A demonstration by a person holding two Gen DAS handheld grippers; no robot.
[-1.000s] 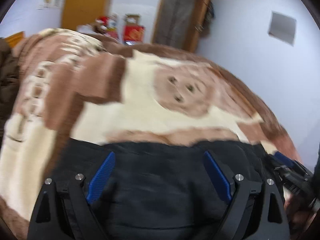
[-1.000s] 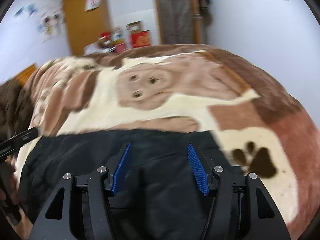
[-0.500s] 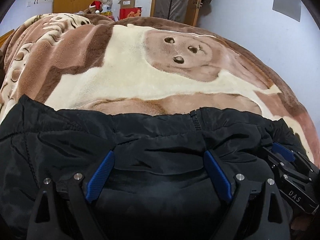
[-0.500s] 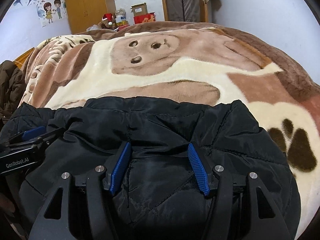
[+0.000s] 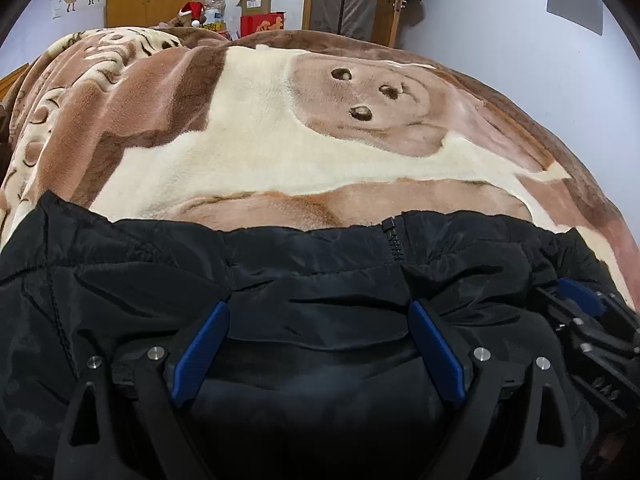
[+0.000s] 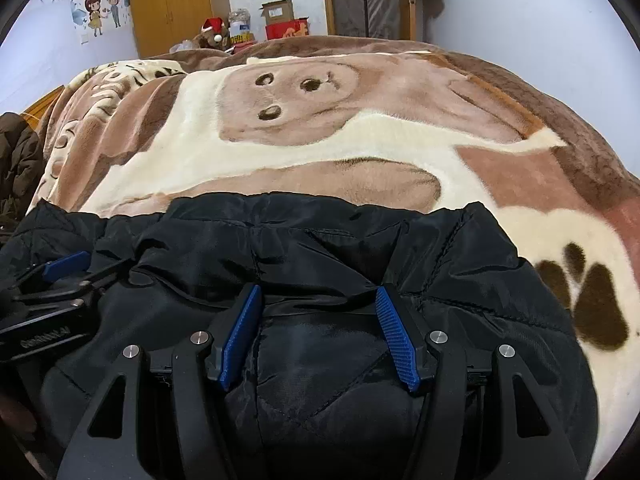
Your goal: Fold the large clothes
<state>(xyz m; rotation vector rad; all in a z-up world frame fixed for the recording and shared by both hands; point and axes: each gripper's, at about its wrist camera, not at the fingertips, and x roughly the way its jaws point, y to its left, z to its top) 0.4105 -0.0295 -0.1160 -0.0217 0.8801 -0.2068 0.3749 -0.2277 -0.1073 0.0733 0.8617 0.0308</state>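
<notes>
A black quilted jacket (image 5: 312, 264) lies on the near part of the bed, its zipper end (image 5: 390, 236) at the far edge. It also fills the near part of the right wrist view (image 6: 320, 240). My left gripper (image 5: 318, 312) is open, its blue pads resting low over the jacket fabric. My right gripper (image 6: 316, 296) is open too, its pads over bunched fabric near the jacket's right side. Each gripper shows in the other's view, the right one (image 5: 580, 304) at the right edge and the left one (image 6: 66, 266) at the left edge.
A brown and cream plush blanket (image 5: 260, 144) with a bear face and paw print (image 6: 588, 292) covers the bed. A dark brown garment (image 6: 16, 156) lies at the left edge. Boxes and a wardrobe (image 6: 176, 4) stand against the far wall, beside a door.
Both grippers have dropped lower and come to rest over the jacket; the view went from blurred to steady. The jacket now fills more of the near view. Jaws stay open.
</notes>
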